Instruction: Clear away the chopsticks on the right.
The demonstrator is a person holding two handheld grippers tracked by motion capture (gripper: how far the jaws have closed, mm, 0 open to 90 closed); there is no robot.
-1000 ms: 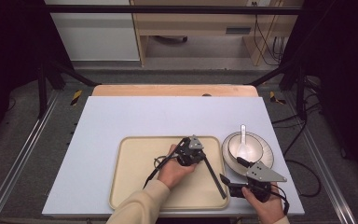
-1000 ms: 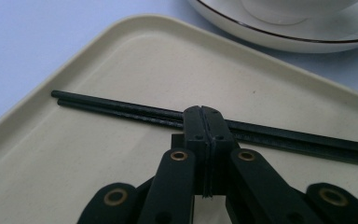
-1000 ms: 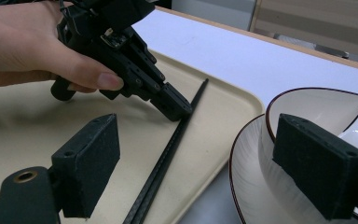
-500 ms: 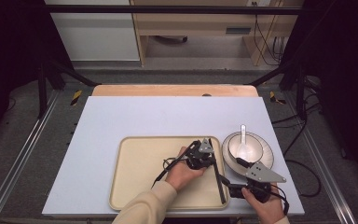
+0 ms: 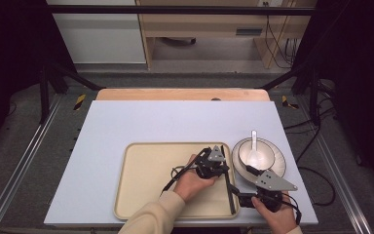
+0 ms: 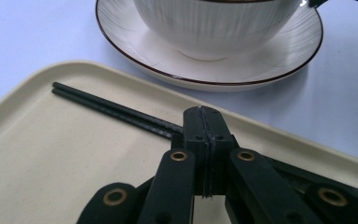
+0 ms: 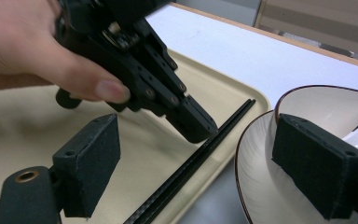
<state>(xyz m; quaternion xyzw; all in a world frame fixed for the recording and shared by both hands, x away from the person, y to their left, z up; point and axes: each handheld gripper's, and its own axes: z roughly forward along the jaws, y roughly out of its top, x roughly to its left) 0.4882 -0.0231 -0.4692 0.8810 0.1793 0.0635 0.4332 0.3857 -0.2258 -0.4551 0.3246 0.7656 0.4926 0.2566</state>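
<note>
Table: pale lavender top (image 5: pixel 146 126) with a light wood strip along the far edge, sitting in a black metal frame.
Room: pretty dark at the sides, grey floor, a wooden bench or shelf unit (image 5: pixel 209 29) at the back, cables (image 5: pixel 277 39) hanging near it, yellow-black tape marks on the floor.
Tray: beige tray (image 5: pixel 146 185) on the near half of the table, right of centre.
Chopsticks: black pair (image 7: pixel 200 158) lying along the tray's right rim, inside the tray, right next to the plate.
Plate and bowl: white plate (image 5: pixel 278 163) with a dark rim just right of the tray, white bowl (image 5: pixel 263 153) on it, white spoon (image 5: pixel 253 146) resting in the bowl.
Left gripper: (image 6: pixel 204 140) pads pressed flat together, nothing between them, tip down over the chopsticks at the tray's right side; can't tell if it's touching them.
Right gripper: (image 7: pixel 209 172) jaws spread wide, one pad over the tray, the other over the plate, chopsticks in the gap between.
Hands: left hand (image 5: pixel 192 183) over the tray, right hand (image 5: pixel 275 217) at the table's near edge.
</note>
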